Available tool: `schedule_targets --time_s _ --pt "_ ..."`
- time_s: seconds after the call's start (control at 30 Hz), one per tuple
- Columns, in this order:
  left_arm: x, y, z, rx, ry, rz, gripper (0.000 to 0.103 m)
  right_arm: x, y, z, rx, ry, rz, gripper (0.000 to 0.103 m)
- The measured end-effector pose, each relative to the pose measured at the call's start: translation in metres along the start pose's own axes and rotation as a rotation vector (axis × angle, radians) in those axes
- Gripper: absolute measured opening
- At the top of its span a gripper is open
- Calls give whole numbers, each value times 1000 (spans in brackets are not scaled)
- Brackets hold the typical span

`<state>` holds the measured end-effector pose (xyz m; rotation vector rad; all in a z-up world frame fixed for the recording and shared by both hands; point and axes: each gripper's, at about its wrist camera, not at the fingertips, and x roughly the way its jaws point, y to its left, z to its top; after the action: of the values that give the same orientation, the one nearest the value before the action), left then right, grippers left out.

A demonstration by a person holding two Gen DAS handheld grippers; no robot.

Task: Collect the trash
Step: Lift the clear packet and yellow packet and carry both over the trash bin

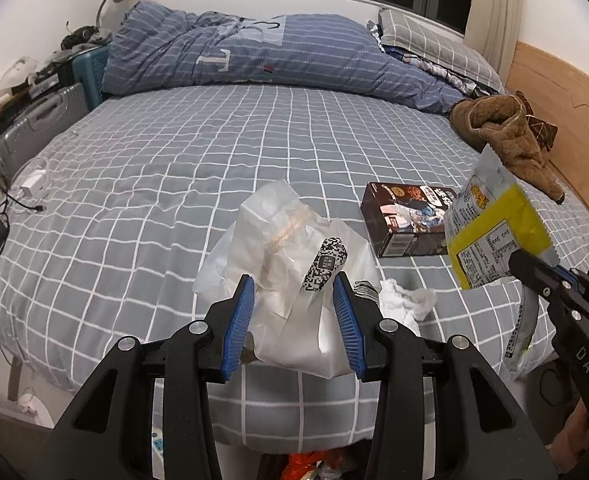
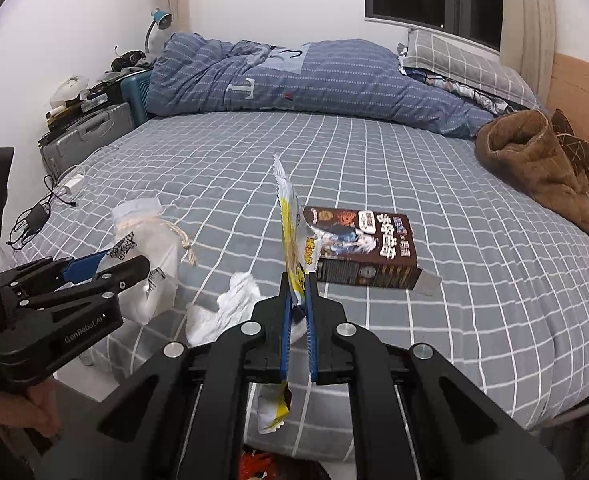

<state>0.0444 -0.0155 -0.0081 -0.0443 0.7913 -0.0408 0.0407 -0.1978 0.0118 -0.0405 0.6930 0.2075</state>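
Here the left claw (image 1: 292,312) is clamping a crumpled translucent white plastic bag (image 1: 294,240) above the grey checked bed (image 1: 174,160), angled downward. The right claw (image 2: 299,312) is pinching a yellow-and-white snack wrapper (image 2: 290,232) upright, near the brown printed carton (image 2: 358,248).

1. Bag (image 1: 294,280): thin translucent plastic, crinkled, faintly glossy, with a rough twine drawstring.
2. Wrapper (image 1: 490,232): printed foil-like plastic, shiny and creased.
3. Box (image 1: 410,220): brown printed cardboard with a smooth, slightly glossy finish.
4. Tissue (image 1: 410,300): soft white paper, crumpled and matt.
5. Sheet (image 1: 174,168): grey checked cloth, matt, lightly wrinkled.
6. Duvet (image 1: 254,56), far side: blue striped cloth, soft and rumpled.
7. Brown garment (image 1: 510,140), right: fuzzy, fleece-like cloth.
8. Headboard (image 1: 566,92): smooth pale wood.
9. Fingers (image 1: 238,320): matt black plastic with ribbed blue pads and bright metal bolts.
10. Suitcase (image 1: 34,128), far left: hard grey ridged plastic.
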Motion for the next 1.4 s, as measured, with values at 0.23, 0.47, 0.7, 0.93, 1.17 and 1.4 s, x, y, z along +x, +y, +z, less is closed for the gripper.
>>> schedule_targets --time_s 0.23,0.47,0.7,0.93,1.17,1.4 --pt "-22 1 -16 -3 -12 4 40 -16 4 -16 15 12 4 6" --pt "-43 1 -43 -17 -3 8 40 -36 6 -41 35 32 3 6" --pt "-59 -7 -71 3 2 11 40 -58 22 -69 23 47 2 6" --pt "-76 -12 -97 12 16 5 40 -75 32 -94 28 67 5 6" --pt "-90 -14 -118 -3 35 1 40 -90 37 -113 40 92 12 6" --pt "-102 -13 -141 -13 69 14 40 -99 45 -141 54 149 21 6"
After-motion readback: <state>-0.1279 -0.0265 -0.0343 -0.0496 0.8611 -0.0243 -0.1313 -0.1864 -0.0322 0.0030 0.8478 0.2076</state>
